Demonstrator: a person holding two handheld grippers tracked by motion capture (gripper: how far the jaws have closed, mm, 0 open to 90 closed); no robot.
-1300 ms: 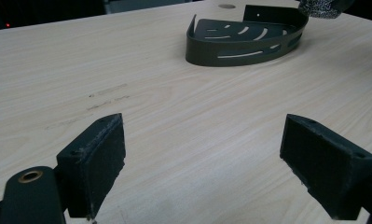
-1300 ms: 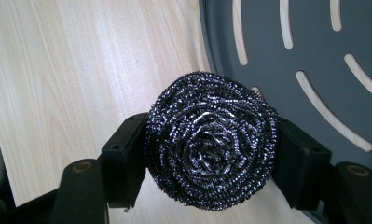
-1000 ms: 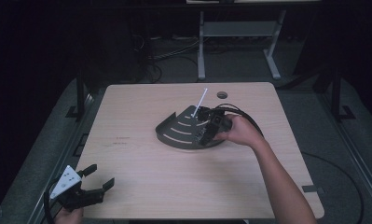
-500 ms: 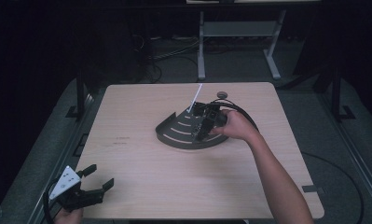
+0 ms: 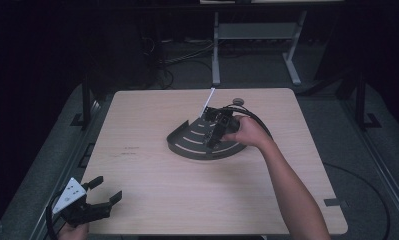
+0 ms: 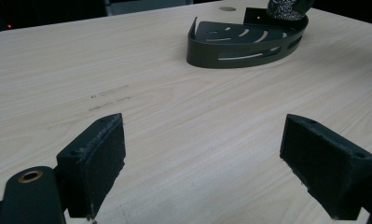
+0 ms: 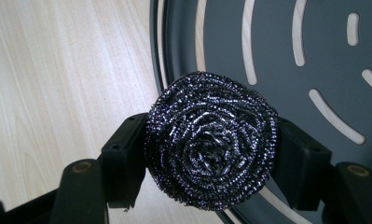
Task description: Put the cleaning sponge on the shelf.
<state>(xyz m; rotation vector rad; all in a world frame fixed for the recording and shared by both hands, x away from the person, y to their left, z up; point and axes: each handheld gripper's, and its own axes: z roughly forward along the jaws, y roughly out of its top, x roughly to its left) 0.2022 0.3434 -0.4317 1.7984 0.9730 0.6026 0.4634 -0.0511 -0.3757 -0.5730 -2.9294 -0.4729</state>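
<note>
My right gripper (image 7: 210, 154) clamps a steel scouring pad (image 7: 210, 145) between both pads, held over the rim of a dark, slotted quarter-round tray (image 5: 189, 144) near the table's (image 5: 152, 200) far middle. The pad is a round coil of shiny dark wire, with no long axis. From above, my hand hides it. My left gripper (image 5: 103, 195) hangs open at the near-left corner.

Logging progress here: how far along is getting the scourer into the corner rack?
Done: the right gripper is clamped on the steel scourer. In hand: it hangs over the rim of the dark slotted rack. Left: lowering it in and releasing. The left gripper waits open.
</note>
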